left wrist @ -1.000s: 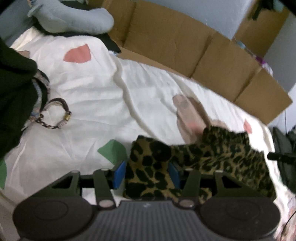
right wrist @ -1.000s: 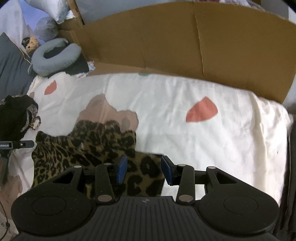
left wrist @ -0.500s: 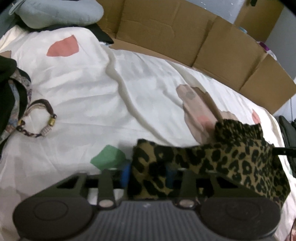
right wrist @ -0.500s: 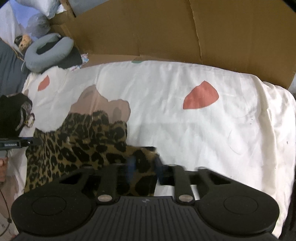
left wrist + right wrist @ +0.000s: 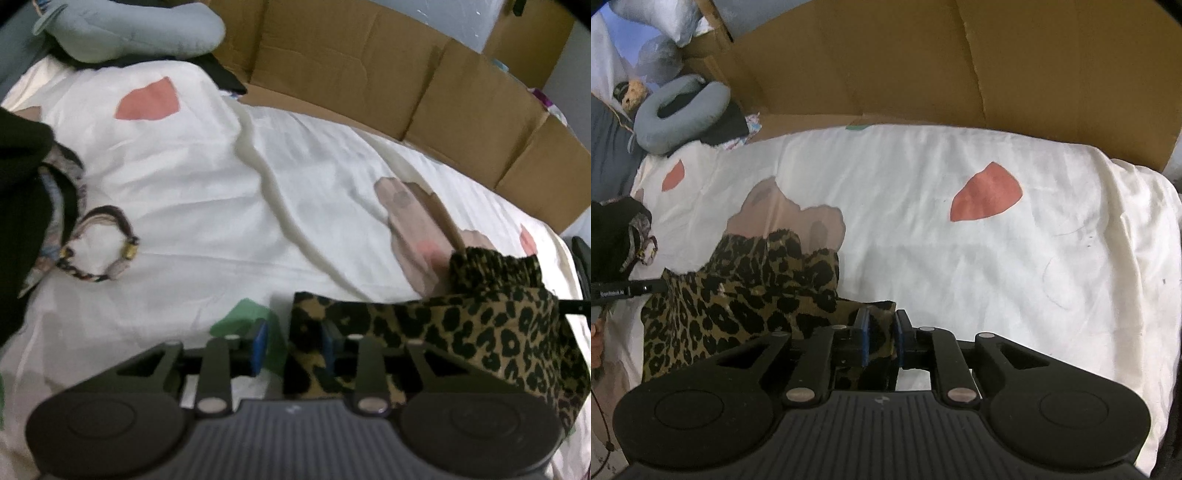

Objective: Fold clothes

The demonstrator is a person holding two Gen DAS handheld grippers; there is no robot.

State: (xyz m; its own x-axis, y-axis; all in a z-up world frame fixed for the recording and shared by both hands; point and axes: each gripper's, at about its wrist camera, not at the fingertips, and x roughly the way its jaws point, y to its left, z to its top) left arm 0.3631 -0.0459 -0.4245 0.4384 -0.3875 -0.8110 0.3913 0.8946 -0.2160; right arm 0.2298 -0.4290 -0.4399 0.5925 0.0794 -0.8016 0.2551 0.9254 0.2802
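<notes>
- The leopard-print garment (image 5: 480,332) lies on the bed, bunched into a band. In the left wrist view it fills the area at about four o'clock; in the right wrist view it sits at about eight o'clock.
- The right gripper (image 5: 881,334) has one end of the band at its near corner. Its jaws have just been opening a little, but the cloth fills the gap and both pads seem to press on it, so I judge it is grasping the garment.
- The left gripper (image 5: 293,343) is at the other end. Its jaws have also just been opening. The cloth edge lies between them against one pad, and the other pad stands clear with bare sheet showing, so this grip looks released.
- I think the two ends are taken so that the garment can be stretched flat before a fold.
- The bed sheet (image 5: 207,192) is white with coloured patches and gives free room at twelve o'clock from the garment.
- A black garment (image 5: 22,206) with a small strap (image 5: 107,251) waits at nine o'clock in the left view, well apart.
- A cardboard wall (image 5: 923,74) closes the far side at twelve o'clock, and a grey neck pillow (image 5: 683,110) lies at ten o'clock.
</notes>
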